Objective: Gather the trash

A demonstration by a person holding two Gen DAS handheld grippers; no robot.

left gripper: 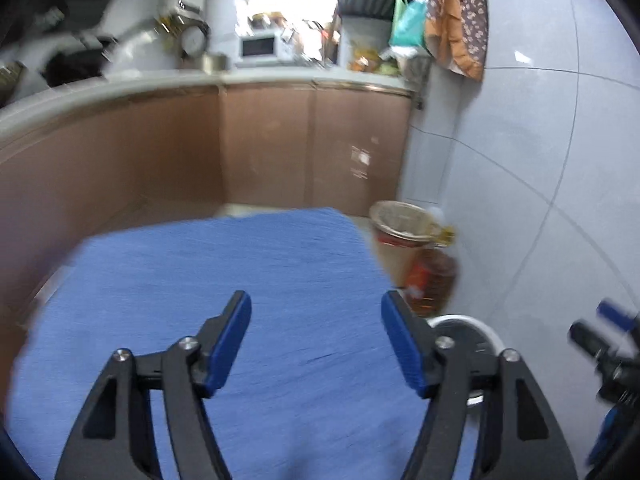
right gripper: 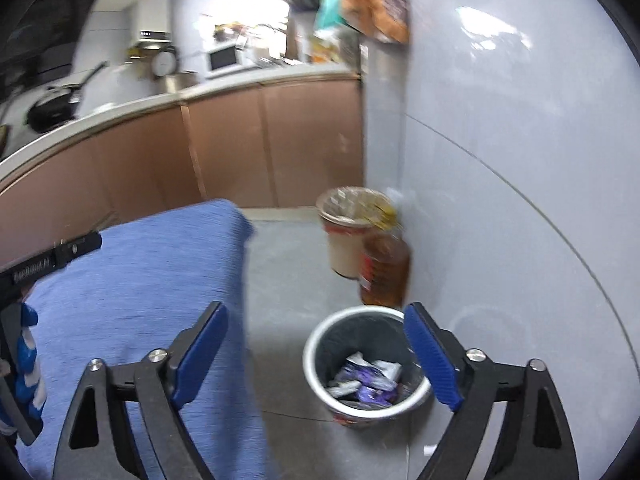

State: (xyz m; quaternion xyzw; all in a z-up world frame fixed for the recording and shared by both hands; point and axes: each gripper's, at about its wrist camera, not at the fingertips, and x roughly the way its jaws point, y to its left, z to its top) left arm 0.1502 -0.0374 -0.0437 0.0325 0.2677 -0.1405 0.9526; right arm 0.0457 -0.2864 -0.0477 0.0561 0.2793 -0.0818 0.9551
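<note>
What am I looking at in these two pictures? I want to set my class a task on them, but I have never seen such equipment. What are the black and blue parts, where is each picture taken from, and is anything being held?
No robot is here: a person carries a two-fingered claw in each hand, with a wide-angle camera on each looking along its fingers.

One picture comes from the left claw, over a table with a blue cloth. The right claw shows blurred at that picture's right edge.

The other comes from the right claw, looking down at a small bin on the floor with crumpled wrappers inside. Behind it stand an oil bottle and a second, lined bin by the wall.

Both claws are open and hold nothing. The cloth shows nothing on it. Both pictures are blurred.
</note>
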